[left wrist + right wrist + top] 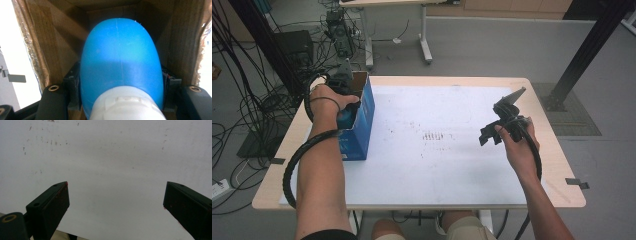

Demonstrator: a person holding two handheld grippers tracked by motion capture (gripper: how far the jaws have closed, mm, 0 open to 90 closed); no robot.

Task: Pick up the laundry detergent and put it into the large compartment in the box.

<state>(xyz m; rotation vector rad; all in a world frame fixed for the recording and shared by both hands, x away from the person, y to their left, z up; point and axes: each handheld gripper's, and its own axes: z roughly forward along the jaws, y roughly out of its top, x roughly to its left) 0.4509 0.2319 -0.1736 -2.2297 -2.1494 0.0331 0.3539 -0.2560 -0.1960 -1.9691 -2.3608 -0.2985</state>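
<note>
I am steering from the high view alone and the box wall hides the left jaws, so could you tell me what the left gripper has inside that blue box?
Observer: In the left gripper view, the left gripper is shut on a blue bottle with a white cap.
Operator: Thank you. How far into the box is it?
Observer: The bottle's rounded end points into the blue box, with brown cardboard walls on both sides.
Operator: And is the right gripper carrying anything?
Observer: No, the right gripper is open with nothing between its jaws, over the white table mat, which is speckled with small dark marks.
</note>
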